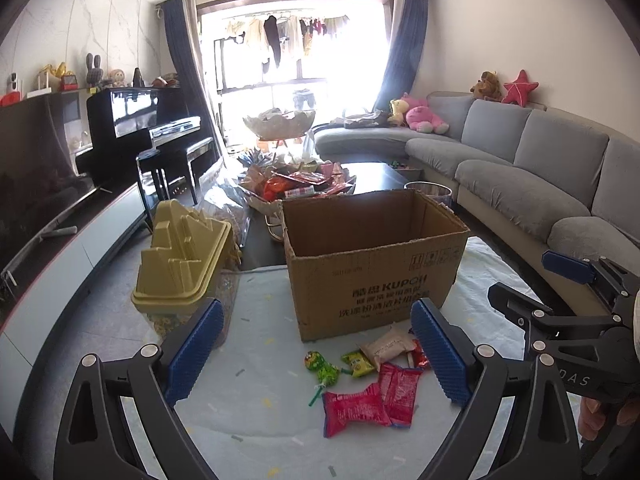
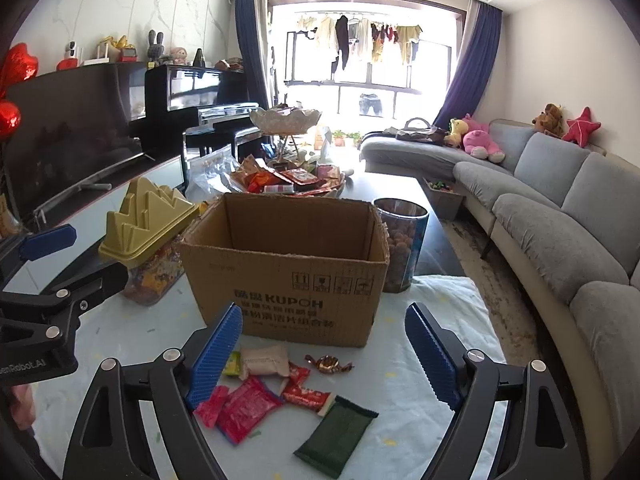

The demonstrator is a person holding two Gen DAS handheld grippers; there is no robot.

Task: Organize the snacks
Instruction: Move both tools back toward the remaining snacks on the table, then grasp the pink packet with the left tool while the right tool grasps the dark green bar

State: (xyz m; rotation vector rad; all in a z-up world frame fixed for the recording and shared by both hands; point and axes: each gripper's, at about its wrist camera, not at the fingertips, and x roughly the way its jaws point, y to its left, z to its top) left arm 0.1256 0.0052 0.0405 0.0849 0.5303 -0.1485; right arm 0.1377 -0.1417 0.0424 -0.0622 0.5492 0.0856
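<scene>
On the table's near edge, left wrist view: left gripper (image 1: 318,354) jaws spread, nothing between the pads; red packets (image 1: 372,398), a green lollipop (image 1: 322,368) and a beige pack (image 1: 387,346) lie just before the cardboard box (image 1: 372,264). Right wrist view: right gripper (image 2: 324,354) jaws spread, empty, over a dark green packet (image 2: 336,436) and a brown candy (image 2: 329,363), same box behind.

Daylight floods in from the big window (image 1: 296,60) at the back, blown out to white glare in both views, leaving the television (image 2: 72,128) side dim, while the fisheye lenses bend the walls and sofa (image 1: 540,168) and darken the corners to black; focus stays sharp.
</scene>
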